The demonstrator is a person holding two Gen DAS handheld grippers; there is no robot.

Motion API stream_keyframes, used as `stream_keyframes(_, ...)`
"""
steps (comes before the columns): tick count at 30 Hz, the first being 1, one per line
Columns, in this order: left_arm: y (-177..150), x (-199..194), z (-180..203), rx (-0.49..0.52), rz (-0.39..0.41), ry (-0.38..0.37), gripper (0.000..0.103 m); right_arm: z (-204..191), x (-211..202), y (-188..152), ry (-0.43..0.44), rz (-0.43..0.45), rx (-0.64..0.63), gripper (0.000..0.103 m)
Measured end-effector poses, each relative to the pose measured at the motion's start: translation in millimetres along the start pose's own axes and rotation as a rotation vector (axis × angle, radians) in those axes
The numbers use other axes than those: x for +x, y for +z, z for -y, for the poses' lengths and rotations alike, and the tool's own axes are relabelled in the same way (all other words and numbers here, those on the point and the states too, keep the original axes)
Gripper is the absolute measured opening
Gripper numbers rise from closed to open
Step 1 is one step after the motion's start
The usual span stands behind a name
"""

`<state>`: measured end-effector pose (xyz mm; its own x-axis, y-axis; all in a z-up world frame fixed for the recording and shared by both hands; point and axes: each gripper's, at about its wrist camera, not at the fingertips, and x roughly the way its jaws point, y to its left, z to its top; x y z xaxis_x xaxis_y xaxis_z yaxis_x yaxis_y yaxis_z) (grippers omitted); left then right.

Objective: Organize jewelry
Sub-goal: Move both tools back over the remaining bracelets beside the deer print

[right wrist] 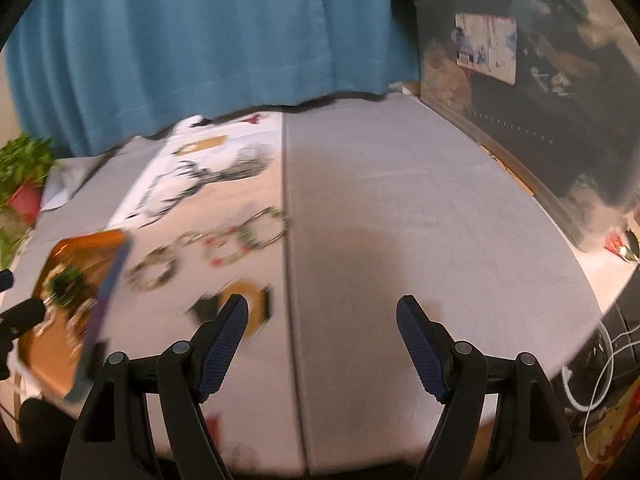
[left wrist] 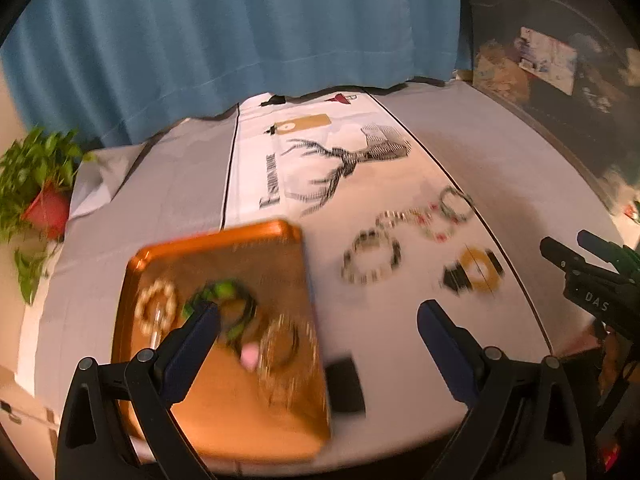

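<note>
An orange tray [left wrist: 280, 400] lies on the table and holds a pale bead bracelet [left wrist: 157, 309], a green and black bracelet [left wrist: 240, 316] and a thin ring bracelet [left wrist: 280, 344]. My left gripper [left wrist: 318, 320] is open and empty above the tray's right part. Loose bracelets lie to the right: a black and white one [left wrist: 372, 256], a red-dotted one [left wrist: 436, 224], a dark ring [left wrist: 456, 204]. My right gripper [right wrist: 322, 312] is open and empty over grey cloth, beside a gold and black printed shape [right wrist: 240, 308]. The tray [right wrist: 44, 344] shows at its left. Both views are blurred.
A white cloth with a deer print [left wrist: 336, 168] covers the table's middle. A potted plant [left wrist: 36, 184] stands at the far left. A blue curtain [left wrist: 240, 32] hangs behind. A dark cluttered shelf [left wrist: 560, 80] is at the right. White cables [right wrist: 596, 376] hang off the right edge.
</note>
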<state>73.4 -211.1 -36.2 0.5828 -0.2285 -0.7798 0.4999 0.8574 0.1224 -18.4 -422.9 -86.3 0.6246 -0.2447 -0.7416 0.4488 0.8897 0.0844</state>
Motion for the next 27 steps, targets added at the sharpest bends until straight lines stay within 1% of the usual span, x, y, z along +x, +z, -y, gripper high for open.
stream_keyframes(3, 25, 31, 6, 0.022, -0.029, -0.033, 0.098, 5, 34, 20, -0.006, -0.021, -0.012, 0.077)
stream_keyframes(7, 54, 74, 17, 0.069, -0.087, -0.095, 0.098, 4, 67, 41, 0.002, -0.039, -0.034, 0.077)
stream_keyframes(9, 63, 92, 25, 0.109, -0.111, -0.106, 0.098, 0, 81, 49, 0.017, -0.048, -0.053, 0.077)
stream_keyframes(12, 72, 118, 35, 0.154, -0.158, -0.103, 0.098, -6, 100, 58, 0.020, -0.062, -0.089, 0.077)
stream_keyframes(14, 77, 129, 37, 0.145, -0.172, -0.106, 0.098, -10, 109, 61, 0.018, -0.064, -0.104, 0.077)
stream_keyframes(16, 84, 140, 37, 0.128, -0.180, -0.132, 0.098, -13, 116, 63, 0.019, -0.062, -0.113, 0.077)
stream_keyframes(18, 87, 151, 40, 0.129, -0.197, -0.133, 0.098, -16, 124, 65, 0.010, -0.062, -0.122, 0.077)
stream_keyframes(21, 82, 171, 49, 0.186, -0.280, -0.113, 0.099, -20, 134, 64, 0.000, -0.095, -0.145, 0.077)
stream_keyframes(23, 77, 166, 50, 0.212, -0.247, -0.103, 0.098, -20, 134, 59, -0.013, -0.091, -0.164, 0.079)
stream_keyframes(25, 73, 163, 53, 0.246, -0.246, -0.106, 0.098, -17, 129, 55, -0.016, -0.084, -0.182, 0.081)
stream_keyframes(27, 71, 163, 55, 0.259, -0.251, -0.116, 0.098, -11, 124, 50, -0.016, -0.082, -0.181, 0.081)
